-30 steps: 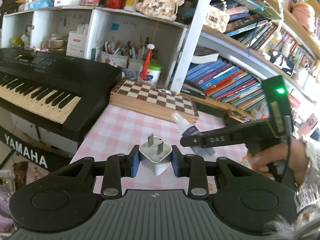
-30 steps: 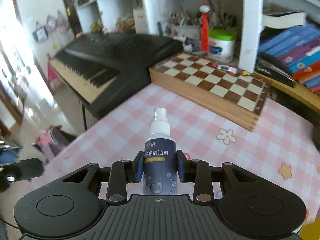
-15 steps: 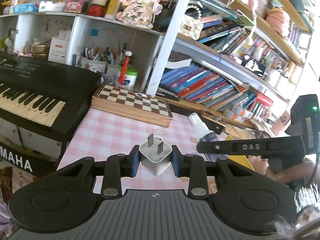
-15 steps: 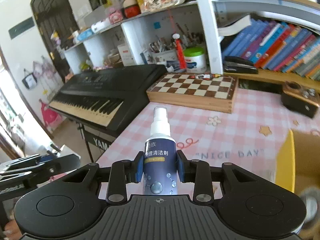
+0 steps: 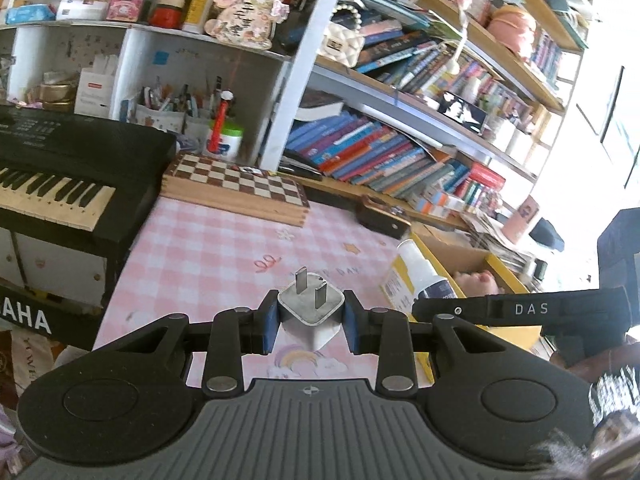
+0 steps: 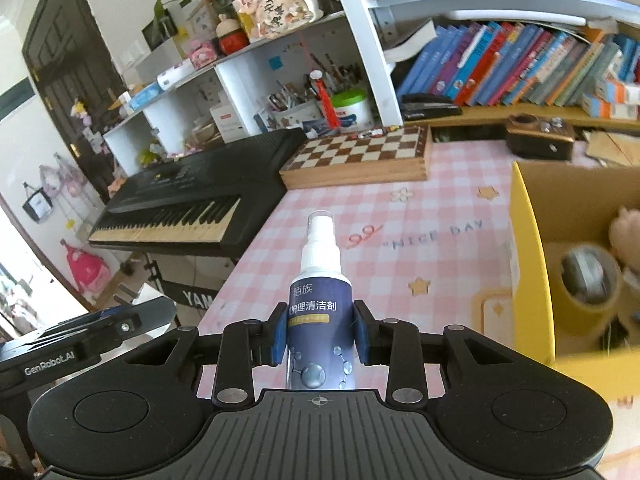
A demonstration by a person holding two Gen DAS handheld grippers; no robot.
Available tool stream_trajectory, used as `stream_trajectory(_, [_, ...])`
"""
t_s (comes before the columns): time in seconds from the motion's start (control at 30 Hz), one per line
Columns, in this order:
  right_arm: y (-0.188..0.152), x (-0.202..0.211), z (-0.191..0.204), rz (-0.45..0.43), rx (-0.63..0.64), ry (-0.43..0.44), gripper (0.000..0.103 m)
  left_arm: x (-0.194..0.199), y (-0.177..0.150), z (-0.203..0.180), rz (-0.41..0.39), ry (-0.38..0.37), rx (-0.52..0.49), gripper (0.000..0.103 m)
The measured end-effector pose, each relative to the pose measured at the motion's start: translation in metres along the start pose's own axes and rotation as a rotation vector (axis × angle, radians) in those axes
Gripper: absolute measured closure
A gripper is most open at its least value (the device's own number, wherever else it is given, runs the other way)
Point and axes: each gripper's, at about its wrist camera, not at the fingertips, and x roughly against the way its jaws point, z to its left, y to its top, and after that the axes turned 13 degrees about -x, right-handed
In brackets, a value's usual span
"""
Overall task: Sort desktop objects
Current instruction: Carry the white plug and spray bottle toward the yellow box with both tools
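Note:
My left gripper (image 5: 309,320) is shut on a white plug adapter (image 5: 311,312), its two metal prongs pointing up and away, held above the pink checked tablecloth (image 5: 208,252). My right gripper (image 6: 320,334) is shut on a dark blue spray bottle (image 6: 320,320) with a white nozzle; the same bottle (image 5: 424,276) shows in the left wrist view, just left of a yellow cardboard box (image 6: 532,264). That open box (image 5: 464,258) holds a roll of tape (image 6: 590,284) and a pale plush toy (image 6: 626,232).
A wooden chessboard case (image 5: 236,188) lies at the table's back, a black keyboard (image 5: 60,164) to the left. A brown radio-like box (image 6: 540,138) sits near the bookshelf (image 5: 400,152). A person's hand (image 5: 592,360) holds the right gripper's handle.
Both grippers have swung to the right, carrying the adapter and the bottle. The yellow box has come into view, and the right gripper now sits beside it.

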Motion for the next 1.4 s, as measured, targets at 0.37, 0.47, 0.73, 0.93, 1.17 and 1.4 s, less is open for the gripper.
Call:
stream_trajectory(0.37, [-0.058,0.032,0.010,-0.004,-0.071,-0.030,0.070,0.025,-0.022,-0.012,0.032,-0.091,-0.028,0.073])
stream_trajectory(0.47, [-0.071,0.039,0.010,-0.006,-0.095,-0.043,0.070,0.029,-0.028,-0.016,0.047,-0.119,-0.043,0.073])
stream_trajectory(0.73, [-0.102,0.058,0.002,-0.010,-0.170,-0.098,0.070,0.029,-0.040,-0.035,0.088,-0.214,-0.086,0.073])
stream_trajectory(0.93, [-0.116,0.075,-0.011,-0.035,-0.235,-0.152,0.070,0.020,-0.041,-0.054,0.112,-0.293,-0.125,0.073])
stream_trajectory(1.17, [-0.126,0.095,-0.029,-0.068,-0.301,-0.211,0.070,0.007,-0.042,-0.081,0.136,-0.387,-0.173,0.073])
stream_trajectory(1.4, [-0.130,0.116,-0.055,-0.095,-0.361,-0.253,0.070,-0.009,-0.040,-0.114,0.157,-0.456,-0.212,0.073])
